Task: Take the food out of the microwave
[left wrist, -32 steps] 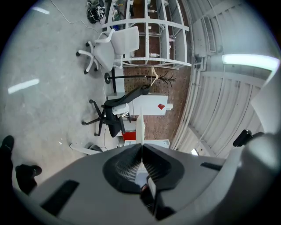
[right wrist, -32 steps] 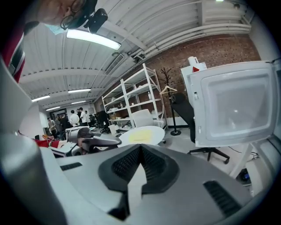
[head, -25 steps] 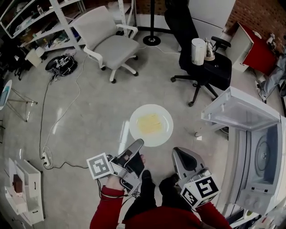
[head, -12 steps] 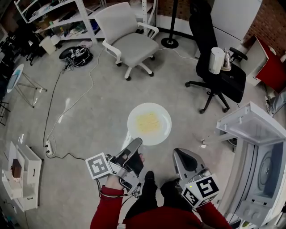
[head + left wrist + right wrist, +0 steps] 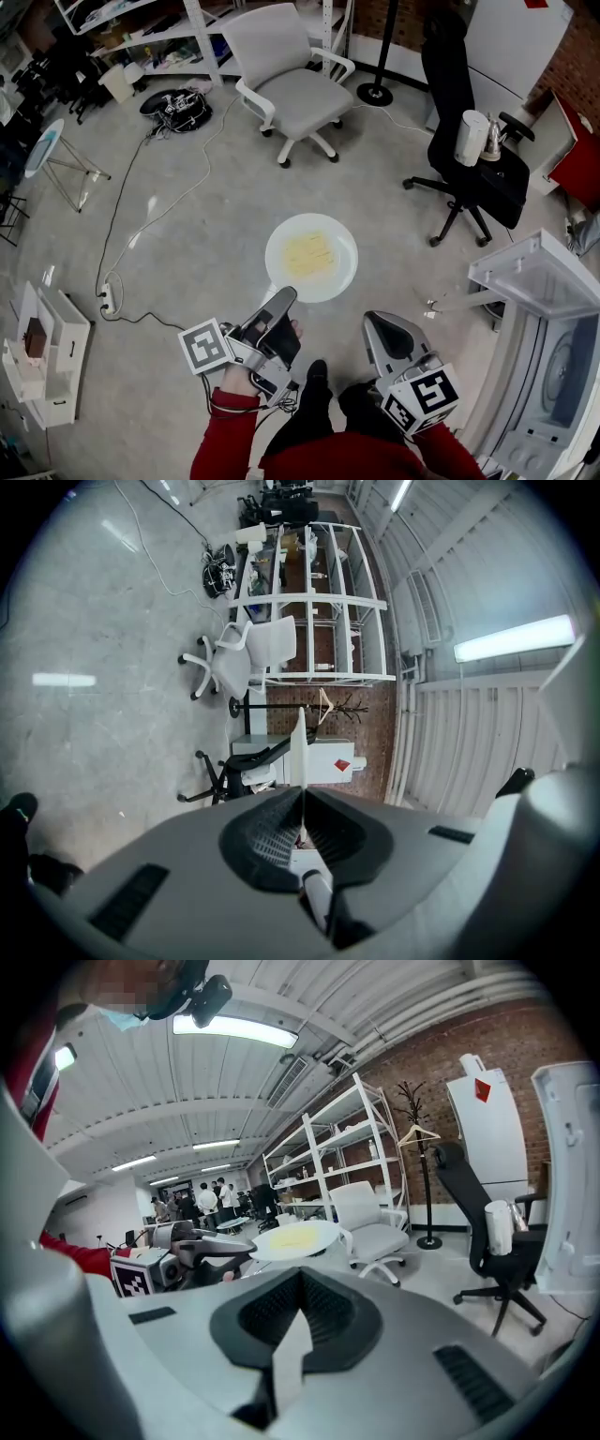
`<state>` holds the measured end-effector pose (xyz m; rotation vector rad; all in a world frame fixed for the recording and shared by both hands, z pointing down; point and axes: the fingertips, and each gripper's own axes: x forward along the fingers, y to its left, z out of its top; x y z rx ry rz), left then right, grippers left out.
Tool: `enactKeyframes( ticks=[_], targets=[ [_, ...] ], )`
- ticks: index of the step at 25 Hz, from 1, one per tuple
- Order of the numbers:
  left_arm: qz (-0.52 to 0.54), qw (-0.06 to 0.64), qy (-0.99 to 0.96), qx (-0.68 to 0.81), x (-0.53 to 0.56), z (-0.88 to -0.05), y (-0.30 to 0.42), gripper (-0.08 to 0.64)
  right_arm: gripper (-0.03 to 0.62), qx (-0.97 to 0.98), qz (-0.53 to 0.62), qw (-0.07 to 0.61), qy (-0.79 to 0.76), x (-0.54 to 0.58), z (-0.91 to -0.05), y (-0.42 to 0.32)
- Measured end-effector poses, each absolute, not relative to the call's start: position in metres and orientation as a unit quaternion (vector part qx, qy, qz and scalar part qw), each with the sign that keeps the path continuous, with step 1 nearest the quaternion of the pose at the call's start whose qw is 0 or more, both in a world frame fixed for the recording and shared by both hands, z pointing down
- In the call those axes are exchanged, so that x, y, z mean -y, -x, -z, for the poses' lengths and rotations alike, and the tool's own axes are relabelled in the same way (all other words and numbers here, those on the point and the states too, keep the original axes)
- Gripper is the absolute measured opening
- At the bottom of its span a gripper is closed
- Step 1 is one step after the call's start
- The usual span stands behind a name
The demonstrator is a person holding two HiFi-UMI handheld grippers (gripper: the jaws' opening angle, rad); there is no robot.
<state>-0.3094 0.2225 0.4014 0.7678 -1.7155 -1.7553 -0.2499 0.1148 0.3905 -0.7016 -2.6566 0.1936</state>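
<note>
A white plate [image 5: 343, 272] with flat yellow food [image 5: 309, 253] hangs level over the floor. My left gripper [image 5: 286, 300] is shut on its near rim. In the left gripper view the plate [image 5: 300, 747] shows edge-on as a thin white line pinched between the jaws. My right gripper [image 5: 377, 325] is beside it on the right, shut and empty, a little short of the plate. The right gripper view shows the plate [image 5: 295, 1238] and the left gripper [image 5: 202, 1249] to its left. The white microwave [image 5: 562, 375] stands at the right edge, its door [image 5: 539, 277] swung open.
A black office chair [image 5: 473, 178] carrying a kettle and a white cylinder stands ahead on the right. A grey chair [image 5: 291, 84] is farther ahead. Cables and a power strip [image 5: 108, 298] lie on the floor at left. A small white shelf unit [image 5: 42, 361] sits near left.
The view has swung left: the microwave has slid toward the right edge and both chairs moved right. The plate stays gripped by the left gripper in the same pose.
</note>
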Motion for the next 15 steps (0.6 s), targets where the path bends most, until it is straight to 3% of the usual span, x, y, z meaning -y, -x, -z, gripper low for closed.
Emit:
enactKeyframes(
  ticks=[15],
  targets=[
    [0.664,0.264,-0.278,0.642,-0.239,-0.400,0.311,0.018,0.009,0.944,-0.061,0.194,0.261,-0.129,-0.394,0.254]
  ],
)
